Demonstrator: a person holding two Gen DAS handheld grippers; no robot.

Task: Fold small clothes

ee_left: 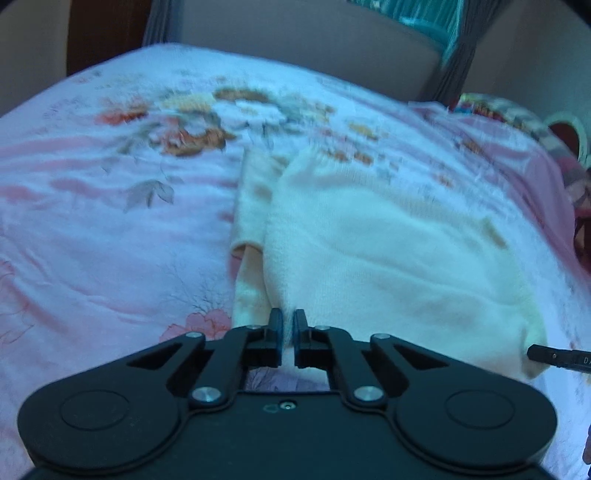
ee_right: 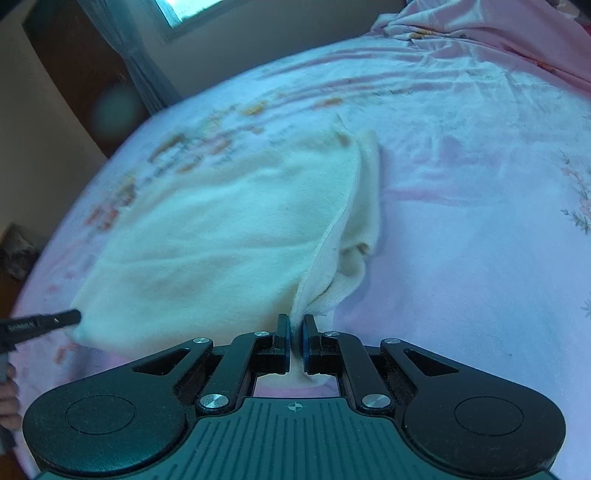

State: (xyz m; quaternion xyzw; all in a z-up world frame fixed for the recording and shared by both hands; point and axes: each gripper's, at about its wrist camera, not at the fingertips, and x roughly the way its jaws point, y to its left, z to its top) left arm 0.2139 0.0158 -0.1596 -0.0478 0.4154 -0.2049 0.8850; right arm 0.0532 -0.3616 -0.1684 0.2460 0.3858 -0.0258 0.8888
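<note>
A small cream fleece garment (ee_left: 388, 236) lies spread on the pink floral bed sheet (ee_left: 110, 221), with one sleeve (ee_left: 251, 192) folded along its left side. My left gripper (ee_left: 288, 319) is shut on the garment's near left corner, and the cloth rises in a ridge from its pads. In the right wrist view the same garment (ee_right: 221, 229) fills the middle. There my right gripper (ee_right: 294, 325) is shut on its near right corner, where the hem stands up. A finger of the other gripper (ee_right: 55, 319) touches the garment's left corner.
The bed sheet (ee_right: 461, 240) stretches wide to the right. A bunched pink blanket (ee_right: 498, 33) lies at the bed's far corner. A colourful patterned item (ee_left: 517, 114) sits at the right edge. A wall, curtains (ee_right: 147, 81) and a window stand behind. A person's hand (ee_right: 7, 402) shows at lower left.
</note>
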